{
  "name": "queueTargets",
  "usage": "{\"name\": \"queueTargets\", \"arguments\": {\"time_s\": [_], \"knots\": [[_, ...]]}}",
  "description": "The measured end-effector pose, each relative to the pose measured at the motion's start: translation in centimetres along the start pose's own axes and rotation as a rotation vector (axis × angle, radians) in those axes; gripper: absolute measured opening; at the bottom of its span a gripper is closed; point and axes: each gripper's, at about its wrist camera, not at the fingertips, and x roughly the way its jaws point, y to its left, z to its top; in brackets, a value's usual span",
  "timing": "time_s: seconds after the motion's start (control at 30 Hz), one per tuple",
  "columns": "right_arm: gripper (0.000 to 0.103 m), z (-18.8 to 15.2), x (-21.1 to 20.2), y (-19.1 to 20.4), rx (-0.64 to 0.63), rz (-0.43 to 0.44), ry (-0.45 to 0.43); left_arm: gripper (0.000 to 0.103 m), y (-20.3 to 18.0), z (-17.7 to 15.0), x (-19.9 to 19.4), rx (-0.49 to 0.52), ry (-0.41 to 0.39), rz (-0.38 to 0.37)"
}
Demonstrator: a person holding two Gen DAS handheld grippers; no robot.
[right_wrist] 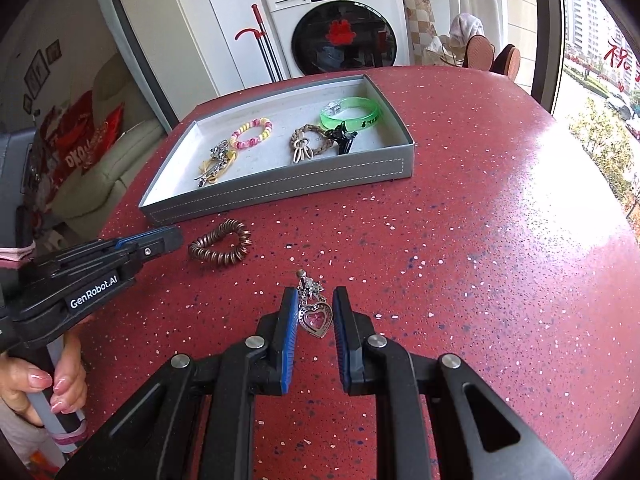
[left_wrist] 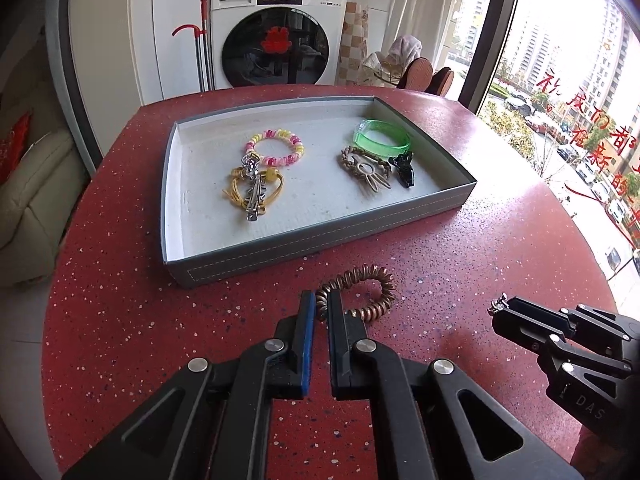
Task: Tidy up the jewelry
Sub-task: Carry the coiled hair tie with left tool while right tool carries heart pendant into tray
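Left gripper (left_wrist: 320, 306) jaws narrowly apart, straddling near edge of bronze coil bracelet (left_wrist: 357, 293) on red desk (right_wrist: 480, 208), just before grey tray (left_wrist: 320, 240). Right gripper (right_wrist: 316, 308) jaws apart, flanking heart pendant (right_wrist: 316, 319).

Bright daylight from window (left_wrist: 568, 92), glare on table (right_wrist: 540, 184); fisheye-warped edges.

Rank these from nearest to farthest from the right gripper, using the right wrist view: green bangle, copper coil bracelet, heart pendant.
1. heart pendant: between the right gripper's fingers, on the table.
2. copper coil bracelet: ahead-left, on the table outside the tray.
3. green bangle: far end, inside the tray.
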Motion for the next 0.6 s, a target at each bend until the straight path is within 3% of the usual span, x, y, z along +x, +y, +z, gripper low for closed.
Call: {"name": "queueTargets", "arguments": {"time_s": [0.27,0.3,0.37,0.43,0.6], "knots": [[0.019,-0.4,-0.9,-1.1,0.020,0.003,-0.016,0.024,0.2,-0.2,1.3,-0.048,0.032,0.027],[0.019,-0.4,-0.9,-1.2,0.024,0.004,-0.017,0.041,0.2,-0.3,1.3,-0.050,0.031,0.029],[0.019,-0.5,-1.0,-1.4,0.029,0.007,-0.018,0.103,0.3,-0.3,1.2,-0.058,0.036,0.058],[0.019,-0.5,-1.0,-1.4,0.032,0.009,-0.019,0.103,-0.1,-0.2,0.8,-0.031,-0.014,0.095],[0.019,-0.6,-1.3,-1.5,0.030,0.009,-0.026,0.103,-0.7,0.4,2.0,0.003,-0.010,0.117]]}}
